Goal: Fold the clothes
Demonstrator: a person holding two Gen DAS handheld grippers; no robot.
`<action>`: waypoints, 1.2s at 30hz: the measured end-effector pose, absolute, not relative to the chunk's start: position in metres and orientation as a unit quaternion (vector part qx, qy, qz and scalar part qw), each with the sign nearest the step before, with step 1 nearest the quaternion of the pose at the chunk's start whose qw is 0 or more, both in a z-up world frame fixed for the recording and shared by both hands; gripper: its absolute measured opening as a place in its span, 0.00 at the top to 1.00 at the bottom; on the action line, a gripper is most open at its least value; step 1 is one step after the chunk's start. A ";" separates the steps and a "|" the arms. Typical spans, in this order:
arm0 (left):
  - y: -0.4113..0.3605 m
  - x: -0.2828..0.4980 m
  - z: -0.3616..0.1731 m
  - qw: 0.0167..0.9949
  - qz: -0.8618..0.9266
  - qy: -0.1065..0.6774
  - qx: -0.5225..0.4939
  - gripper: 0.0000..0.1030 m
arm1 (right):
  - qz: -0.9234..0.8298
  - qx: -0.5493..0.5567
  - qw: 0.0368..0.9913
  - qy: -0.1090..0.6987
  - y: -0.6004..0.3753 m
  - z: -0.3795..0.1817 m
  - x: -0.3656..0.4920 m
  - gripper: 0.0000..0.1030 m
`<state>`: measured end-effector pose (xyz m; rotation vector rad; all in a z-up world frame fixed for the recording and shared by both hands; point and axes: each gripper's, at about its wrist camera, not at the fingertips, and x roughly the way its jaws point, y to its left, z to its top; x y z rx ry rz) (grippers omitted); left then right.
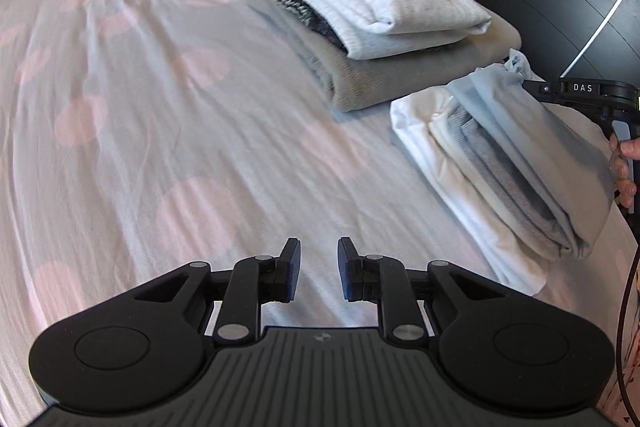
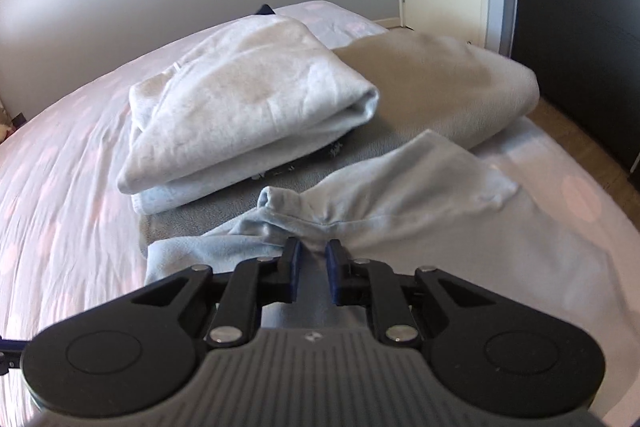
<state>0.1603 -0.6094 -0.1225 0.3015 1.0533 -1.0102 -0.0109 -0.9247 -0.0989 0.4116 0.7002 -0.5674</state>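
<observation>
At the bottom of the left wrist view, the left tool (image 1: 319, 269) is held narrowly parted and empty over the spotted bed sheet (image 1: 160, 107). In the right wrist view, a bunched fold of the pale blue garment (image 2: 400, 195) is pinched between the pads of the right tool (image 2: 313, 273) at lower centre. Farther up, a folded stack of clothes (image 2: 248, 107) lies on the bed.

My black tongs with dark blue pads (image 1: 294, 269) hang over a bedsheet (image 1: 160, 147) of pale white with soft pink dots. My right pair (image 2: 311, 255) shows a pale blue garment (image 2: 400, 195). Behind lie a light grey sweatshirt (image 2: 240, 99) and a beige one (image 2: 440, 83).
</observation>
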 end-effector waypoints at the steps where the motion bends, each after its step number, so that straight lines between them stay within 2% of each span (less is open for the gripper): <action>1: -0.609 0.162 -0.124 0.734 -0.460 0.482 0.136 0.83 | -0.275 0.202 0.878 0.337 -0.926 -0.102 -0.009 0.84; 9: -0.606 0.151 -0.113 0.728 -0.469 0.482 0.132 0.83 | -0.302 0.204 0.860 0.356 -0.921 -0.091 -0.002 0.84; 15: -0.602 0.121 -0.076 0.738 -0.488 0.441 0.150 0.69 | -0.299 0.204 0.869 0.337 -0.891 -0.057 -0.037 0.80; 17: -0.600 0.108 -0.063 0.742 -0.497 0.422 0.156 0.62 | -0.293 0.196 0.874 0.333 -0.875 -0.043 -0.054 0.75; 19: -0.598 0.094 -0.051 0.744 -0.507 0.404 0.159 0.62 | -0.288 0.189 0.880 0.328 -0.857 -0.027 -0.072 0.69; 22: -0.594 0.071 -0.034 0.749 -0.522 0.376 0.159 0.62 | -0.285 0.179 0.884 0.324 -0.830 -0.007 -0.102 0.67; 25: -0.588 0.046 -0.018 0.756 -0.532 0.348 0.155 0.54 | -0.288 0.178 0.888 0.311 -0.802 0.012 -0.136 0.59; 29: -0.577 0.013 0.000 0.763 -0.543 0.317 0.149 0.46 | -0.295 0.173 0.892 0.297 -0.764 0.029 -0.180 0.59; 33: -0.566 -0.016 0.013 0.770 -0.546 0.297 0.143 0.43 | -0.315 0.156 0.892 0.283 -0.727 0.037 -0.217 0.59; 35: -0.562 -0.031 0.018 0.777 -0.544 0.281 0.145 0.35 | -0.324 0.156 0.892 0.273 -0.711 0.040 -0.233 0.58; 36: -0.560 -0.039 0.021 0.781 -0.542 0.271 0.151 0.34 | -0.327 0.157 0.892 0.268 -0.702 0.041 -0.240 0.50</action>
